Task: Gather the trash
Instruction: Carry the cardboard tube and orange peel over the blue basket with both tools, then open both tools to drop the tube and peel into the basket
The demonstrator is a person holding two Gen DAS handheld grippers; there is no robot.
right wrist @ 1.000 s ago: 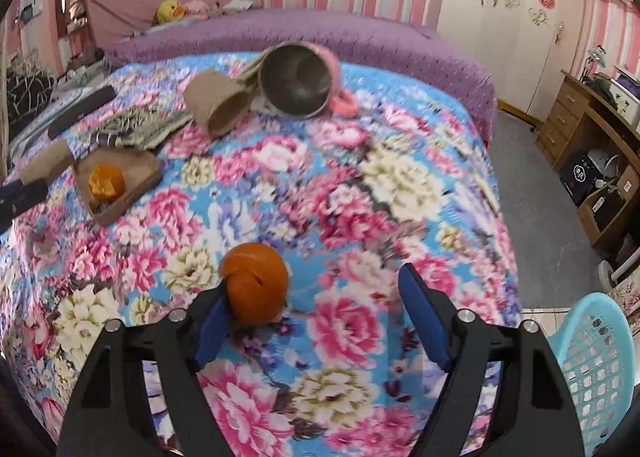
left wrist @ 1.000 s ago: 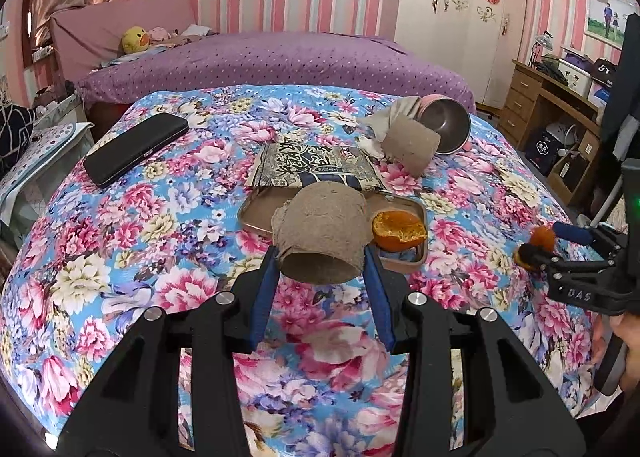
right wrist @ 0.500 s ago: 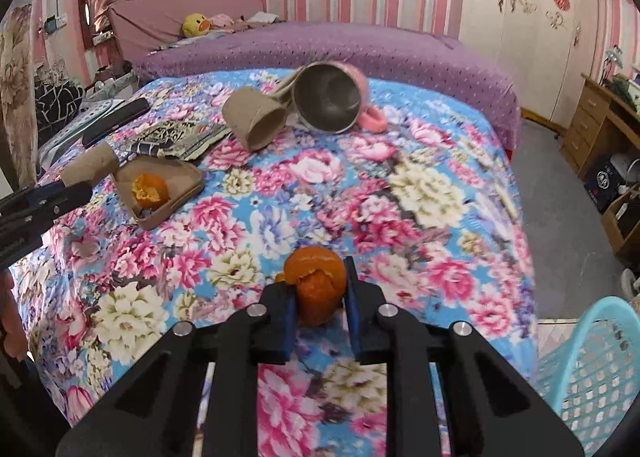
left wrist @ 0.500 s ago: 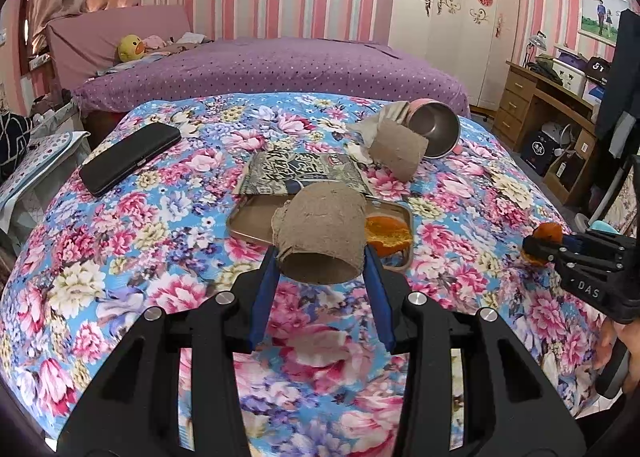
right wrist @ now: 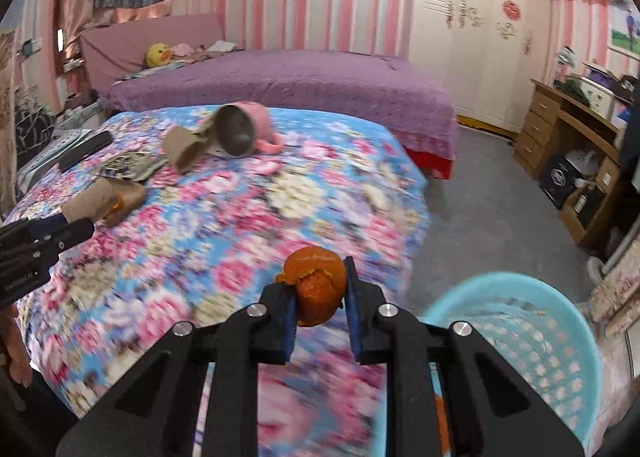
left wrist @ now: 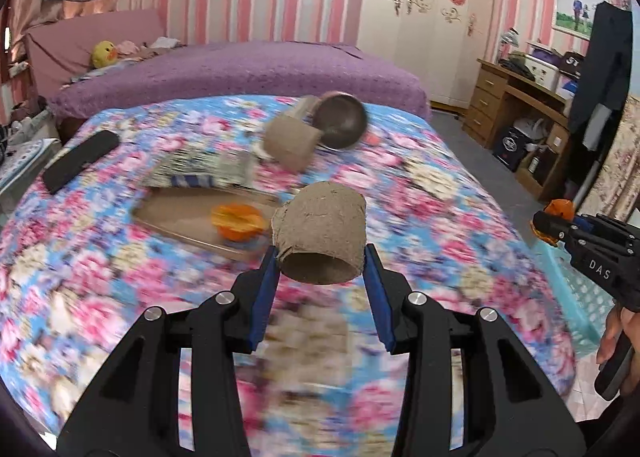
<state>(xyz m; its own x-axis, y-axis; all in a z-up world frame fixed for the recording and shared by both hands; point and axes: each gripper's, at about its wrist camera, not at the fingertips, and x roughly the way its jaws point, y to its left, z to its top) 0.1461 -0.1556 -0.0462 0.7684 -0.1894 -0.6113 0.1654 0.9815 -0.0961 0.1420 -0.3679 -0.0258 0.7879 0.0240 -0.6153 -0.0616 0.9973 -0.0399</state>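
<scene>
My left gripper (left wrist: pixel 320 261) is shut on a brown cardboard tube (left wrist: pixel 320 233) and holds it above the floral bedspread. My right gripper (right wrist: pixel 318 293) is shut on an orange peel (right wrist: pixel 316 289), lifted near the bed's right edge beside a light blue basket (right wrist: pixel 532 341). The right gripper and its peel (left wrist: pixel 559 209) also show at the right of the left wrist view. On the bed lie a brown tray (left wrist: pixel 180 217) with another orange peel (left wrist: pixel 238 219), a snack wrapper (left wrist: pixel 200 173) and a second cardboard tube (left wrist: pixel 292 145).
A pink metal mug (right wrist: pixel 244 129) lies on its side by the second tube. A black phone (left wrist: pixel 80 161) lies at the bed's left. A purple bed (right wrist: pixel 280 81) stands behind. A wooden desk (right wrist: pixel 576 145) is at the right, across grey floor.
Right gripper closed on the orange peel, lifted it and moved right towards the blue basket. Left gripper moved right with the cardboard tube in it.
</scene>
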